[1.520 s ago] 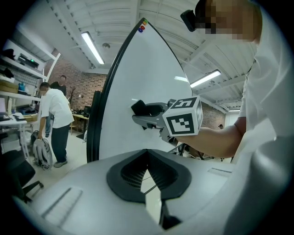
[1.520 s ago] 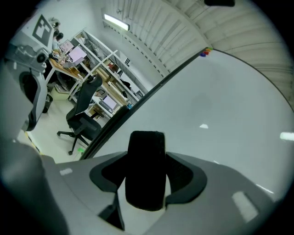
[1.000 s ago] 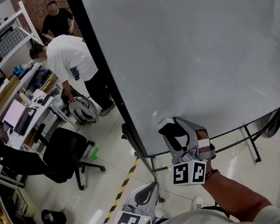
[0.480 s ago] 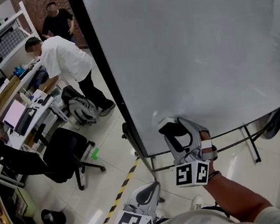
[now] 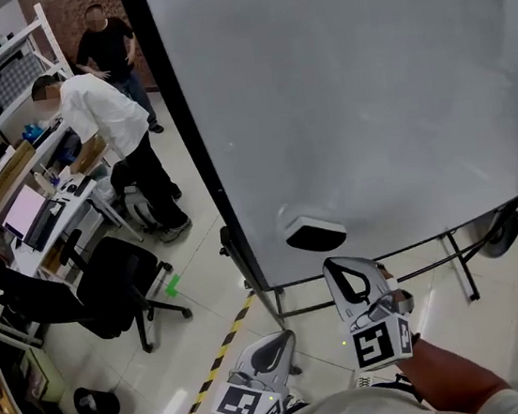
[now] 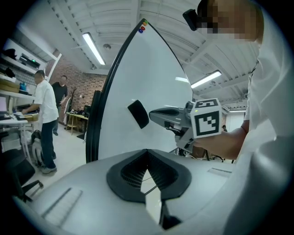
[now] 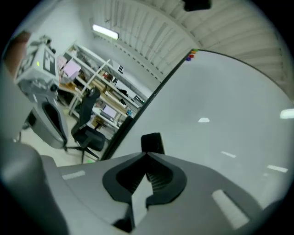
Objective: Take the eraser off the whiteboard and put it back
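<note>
Finds the eraser [image 5: 314, 232] stuck flat on the lower part of the whiteboard [image 5: 367, 92], near its dark left edge, with nothing touching it. Probably held there by a magnet, so needs no support from below. Seems to mean the put-back step is done, judging from how it sits alone on the board.

Holds the right gripper [image 5: 344, 273] a little below and to the right of the eraser in the head view, clearly apart from it. Has just been closing its jaws: now pressed together, tip against tip, with nothing between them. Shows the eraser only beyond the tips in the right gripper view. Points this gripper nearly level toward the board, marker cube toward the body, forearm coming in from the lower right of the head view.

Holds the left gripper [image 5: 275, 343] low and close to the body, further from the board, probably because not needed for a one-handed job. Shows its jaws also pressed together and empty, aimed roughly level, with the eraser and the right gripper ahead of it.

At the far left, two persons [image 5: 104, 108] and an office chair [image 5: 117, 277], well apart from the work.
</note>
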{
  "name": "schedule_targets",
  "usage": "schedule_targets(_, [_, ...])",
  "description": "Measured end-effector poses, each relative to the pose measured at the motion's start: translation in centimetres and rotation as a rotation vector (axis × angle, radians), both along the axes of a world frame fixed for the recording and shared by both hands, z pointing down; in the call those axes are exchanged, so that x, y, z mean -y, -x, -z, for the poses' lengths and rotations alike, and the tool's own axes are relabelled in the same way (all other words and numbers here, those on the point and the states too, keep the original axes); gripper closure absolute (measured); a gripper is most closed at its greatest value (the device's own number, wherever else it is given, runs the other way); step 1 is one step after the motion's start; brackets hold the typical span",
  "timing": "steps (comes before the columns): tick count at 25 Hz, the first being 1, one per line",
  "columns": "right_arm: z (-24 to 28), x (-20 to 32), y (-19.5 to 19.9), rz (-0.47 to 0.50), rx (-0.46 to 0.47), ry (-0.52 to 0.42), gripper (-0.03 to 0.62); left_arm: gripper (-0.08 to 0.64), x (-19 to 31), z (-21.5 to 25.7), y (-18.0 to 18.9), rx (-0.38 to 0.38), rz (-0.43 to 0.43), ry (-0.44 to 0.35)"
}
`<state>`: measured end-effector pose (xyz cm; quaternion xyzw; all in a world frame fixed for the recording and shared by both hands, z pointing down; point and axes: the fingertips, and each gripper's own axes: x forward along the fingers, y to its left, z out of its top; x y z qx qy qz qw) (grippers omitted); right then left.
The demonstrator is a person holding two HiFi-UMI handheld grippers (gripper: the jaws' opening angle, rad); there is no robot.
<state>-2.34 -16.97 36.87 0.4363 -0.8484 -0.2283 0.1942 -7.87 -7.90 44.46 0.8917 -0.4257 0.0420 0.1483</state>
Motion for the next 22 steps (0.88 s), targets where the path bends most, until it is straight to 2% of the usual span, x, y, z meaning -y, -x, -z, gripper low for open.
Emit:
schedule_targets(2, [-0.6, -0.9, -0.1, 0.1, 0.162, 0.146, 0.591, 0.543, 0.4, 0.2, -0.2, -0.006, 0.0, -0.004])
schedule_targets(5, [-1.9, -1.5, -1.5, 0.14, 0.459, 0.386, 0.591, 0.543, 0.4, 0.9, -0.7, -0.004, -0.005, -0.02])
schedule_targets(8, [-2.0, -2.0, -2.8, 0.155, 0.638, 0.516, 0.591, 0.543, 0.3, 1.9, -1.3, 0.009, -0.012, -0.05])
schedule_targets(12, [-2.2, -3.5, -3.7, 0.199, 0.755, 0.6, 0.591, 0.543, -0.1, 2.3, -2.1, 0.019, -0.03, -0.071])
schedule_targets(16, [-1.9, -4.9, -4.8, 0.247, 0.853, 0.663, 0.591, 0.543, -0.4, 2.4, -2.8, 0.003, -0.045, -0.05])
schedule_targets(22, [-2.1, -6.5, -6.2, 0.261, 0.865, 0.677, 0.591, 0.543, -0.7, 2.3, -2.8, -0.007, -0.035, -0.027])
